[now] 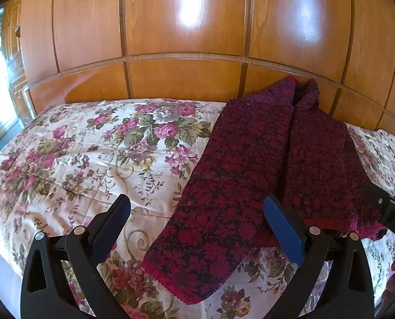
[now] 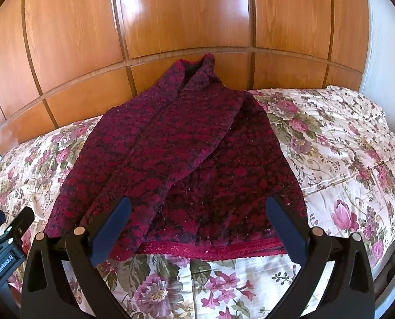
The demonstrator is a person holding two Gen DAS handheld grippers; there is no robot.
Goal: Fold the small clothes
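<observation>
a dark red patterned garment [image 2: 187, 159] lies spread on the bed's floral quilt [image 2: 343, 159], its collar up against the wooden headboard [image 2: 171, 26] and its red hem nearest the cameras. one sleeve is folded across the garment's front. the right gripper [image 2: 196, 226] hangs over the hem, jaws spread and empty. the left gripper [image 1: 197, 223] hangs over the garment's left edge, jaws also spread, holding nothing.

Bright daylight, sharp focus, strong fisheye curvature.
Glare patches sit on the wooden panels [image 1: 189, 8] far beyond the claw; frame corners fall dark, edges bow.
</observation>
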